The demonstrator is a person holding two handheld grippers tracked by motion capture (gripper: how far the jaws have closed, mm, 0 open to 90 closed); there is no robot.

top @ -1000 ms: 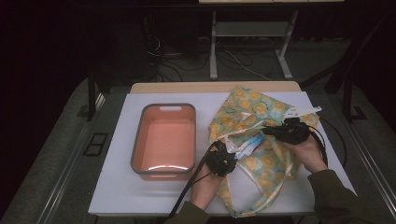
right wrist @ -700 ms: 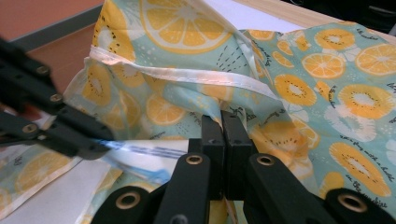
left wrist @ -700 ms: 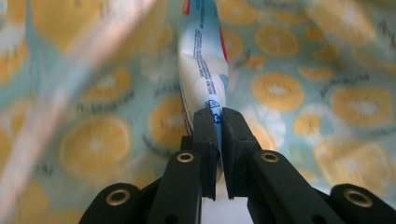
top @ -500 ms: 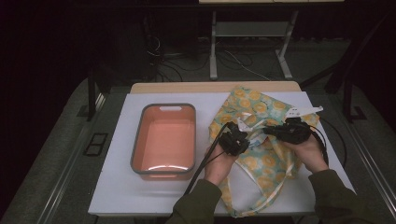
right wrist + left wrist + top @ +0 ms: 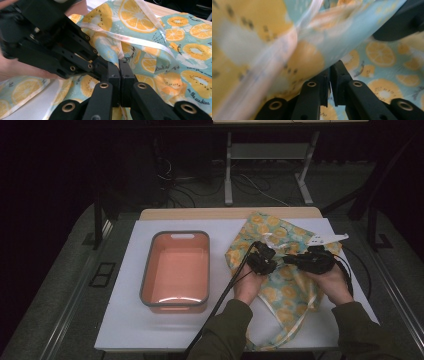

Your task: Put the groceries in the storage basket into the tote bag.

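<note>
An orange tub (image 5: 175,270) sits left of centre on the counter (image 5: 125,320). The fruit-print bag (image 5: 290,285) lies toward the right edge. Your left gripper (image 5: 268,261) and right gripper (image 5: 289,261) both have fingers clenched on its fabric.

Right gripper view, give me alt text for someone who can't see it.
The right gripper has its black jaws shut on a fold of the citrus-print cloth, beside a white ribbon that crosses the fabric. The left gripper reaches in from the upper left, its tip meeting the same fold.
</note>
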